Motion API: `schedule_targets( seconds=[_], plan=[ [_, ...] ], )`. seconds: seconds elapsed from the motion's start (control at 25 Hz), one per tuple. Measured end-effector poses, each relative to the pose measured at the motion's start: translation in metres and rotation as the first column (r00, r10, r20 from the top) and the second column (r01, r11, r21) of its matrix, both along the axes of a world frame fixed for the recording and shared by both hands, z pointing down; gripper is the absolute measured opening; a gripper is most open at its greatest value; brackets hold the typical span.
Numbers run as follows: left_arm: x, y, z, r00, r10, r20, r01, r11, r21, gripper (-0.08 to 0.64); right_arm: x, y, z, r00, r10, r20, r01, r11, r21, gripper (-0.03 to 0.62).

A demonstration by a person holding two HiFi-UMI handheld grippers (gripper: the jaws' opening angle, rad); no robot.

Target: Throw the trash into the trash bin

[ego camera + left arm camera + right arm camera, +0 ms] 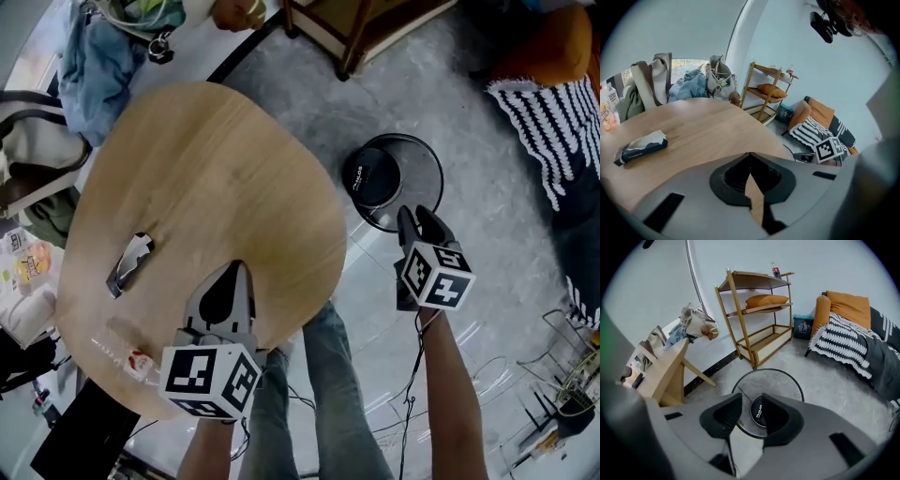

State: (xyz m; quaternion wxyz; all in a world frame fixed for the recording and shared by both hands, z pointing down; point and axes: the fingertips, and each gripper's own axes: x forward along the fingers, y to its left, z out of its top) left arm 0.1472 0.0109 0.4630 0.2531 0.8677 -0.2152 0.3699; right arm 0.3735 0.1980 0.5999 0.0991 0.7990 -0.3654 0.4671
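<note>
Over the trash bin (pixel 424 169) my right gripper (pixel 419 221) hangs half open and empty, so next, I judge, my left gripper (pixel 236 272), shut on nothing, must open around the crumpled wrapper (pixel 129 262) on the table (pixel 216 169).

Left gripper (pixel 240 269) closed; right gripper (pixel 417 215) parted, empty.

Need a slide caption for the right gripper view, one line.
Right gripper, jaws apart and empty, aimed down at the wire trash bin with a round black item inside.
</note>
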Motion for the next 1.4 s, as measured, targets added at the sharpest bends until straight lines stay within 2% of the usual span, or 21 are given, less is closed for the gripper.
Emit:
schedule_targets(
  seconds=[0.24, 0.4, 0.6, 0.68, 0.88, 1.04, 1.12, 1.32, 1.4],
  plan=[
    [-0.037, -0.013, -0.02, 0.997, -0.074, -0.02, 0.075, 0.997, 0.015, 0.011, -0.019, -0.021, -0.055, 0.984, -0.17, -0.057, 0.169, 0.986, -0.015, 0.137],
    [-0.06, -0.02, -0.036, 0.992, -0.124, -0.038, 0.125, 0.992, 0.03, 0.011, -0.035, -0.043, -0.089, 0.951, -0.293, -0.095, 0.293, 0.956, -0.014, 0.138],
    [-0.099, -0.03, -0.058, 0.978, -0.201, -0.06, 0.204, 0.978, 0.044, 0.011, -0.057, -0.074, -0.133, 0.914, -0.381, -0.138, 0.385, 0.923, 0.007, 0.137],
    [-0.117, -0.033, -0.063, 0.969, -0.236, -0.067, 0.239, 0.97, 0.051, 0.011, -0.072, -0.091, -0.147, 0.89, -0.428, -0.156, 0.436, 0.9, 0.021, 0.138],
    [-0.167, -0.042, -0.069, 0.944, -0.323, -0.07, 0.327, 0.943, 0.065, 0.011, -0.128, -0.141, -0.164, 0.803, -0.564, -0.194, 0.58, 0.813, 0.039, 0.141],
    [-0.201, -0.047, -0.073, 0.919, -0.387, -0.075, 0.392, 0.918, 0.061, 0.011, -0.173, -0.175, -0.168, 0.73, -0.657, -0.191, 0.674, 0.738, 0.04, 0.143],
    [-0.217, -0.048, -0.073, 0.906, -0.417, -0.073, 0.421, 0.905, 0.06, 0.011, -0.196, -0.191, -0.168, 0.678, -0.71, -0.189, 0.727, 0.686, 0.03, 0.143],
    [-0.244, -0.053, -0.067, 0.868, -0.49, -0.082, 0.494, 0.868, 0.046, 0.011, -0.246, -0.225, -0.165, 0.518, -0.835, -0.187, 0.849, 0.528, -0.009, 0.147],
    [-0.252, -0.053, -0.062, 0.849, -0.522, -0.088, 0.526, 0.85, 0.031, 0.011, -0.261, -0.235, -0.163, 0.469, -0.864, -0.185, 0.877, 0.481, -0.022, 0.146]
  ],
)
